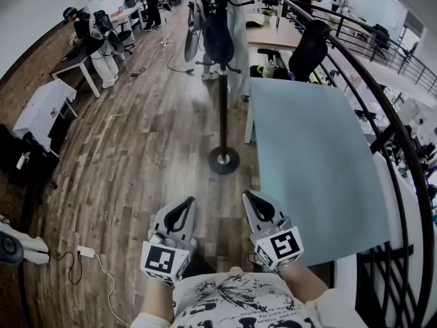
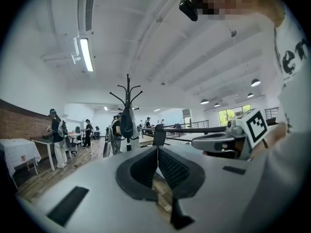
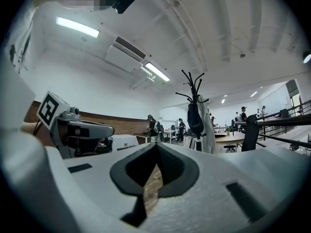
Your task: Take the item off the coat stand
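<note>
A black coat stand (image 1: pixel 222 101) rises from a round base (image 1: pixel 224 160) on the wooden floor ahead of me. A dark blue bag (image 1: pixel 218 37) hangs high on it, with a white garment (image 1: pixel 239 41) beside it. My left gripper (image 1: pixel 187 203) and right gripper (image 1: pixel 250 198) are held side by side low in the head view, well short of the stand. Both are shut with nothing between the jaws. The left gripper view shows the stand (image 2: pixel 128 106) and bag (image 2: pixel 127 123) far off beyond the left gripper (image 2: pixel 158 150). The right gripper view shows the bag (image 3: pixel 194 120) beyond the right gripper (image 3: pixel 156 147).
A pale blue table (image 1: pixel 311 162) stands right of the stand, with a curved black railing (image 1: pixel 382 115) behind it. A black chair (image 1: pixel 307 46) and desks with people sit farther back. A white table (image 1: pixel 41 108) is at the left, and a power strip (image 1: pixel 85 252) lies on the floor.
</note>
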Available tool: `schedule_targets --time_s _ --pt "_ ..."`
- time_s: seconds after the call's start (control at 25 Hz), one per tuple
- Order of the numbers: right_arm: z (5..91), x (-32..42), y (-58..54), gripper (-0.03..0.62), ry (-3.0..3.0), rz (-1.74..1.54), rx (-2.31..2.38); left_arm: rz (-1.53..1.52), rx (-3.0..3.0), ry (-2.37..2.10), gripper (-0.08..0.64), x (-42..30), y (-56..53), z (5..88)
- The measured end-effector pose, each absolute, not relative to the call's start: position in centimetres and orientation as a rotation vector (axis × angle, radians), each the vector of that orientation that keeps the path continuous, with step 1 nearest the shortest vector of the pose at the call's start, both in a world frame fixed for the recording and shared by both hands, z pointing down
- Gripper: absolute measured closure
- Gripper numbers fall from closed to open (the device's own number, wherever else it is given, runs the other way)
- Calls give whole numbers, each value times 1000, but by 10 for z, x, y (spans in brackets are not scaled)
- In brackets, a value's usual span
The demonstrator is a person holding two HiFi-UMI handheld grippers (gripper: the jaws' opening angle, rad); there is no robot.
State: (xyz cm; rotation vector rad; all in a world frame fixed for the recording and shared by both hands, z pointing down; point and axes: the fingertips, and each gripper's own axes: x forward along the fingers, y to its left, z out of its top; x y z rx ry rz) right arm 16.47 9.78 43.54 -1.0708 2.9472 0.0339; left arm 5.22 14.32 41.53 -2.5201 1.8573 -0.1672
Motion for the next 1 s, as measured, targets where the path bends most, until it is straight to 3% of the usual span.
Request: schedule_targets --time_s 0.56,1.0 --pt "448 -3 -17 600 2804 -22 -1419 -101 -2635 1643 555 -135 17 405" --pt "423 -57 -121 600 2770 83 -1499 -62 -2644 1605 555 -200 -80 396"
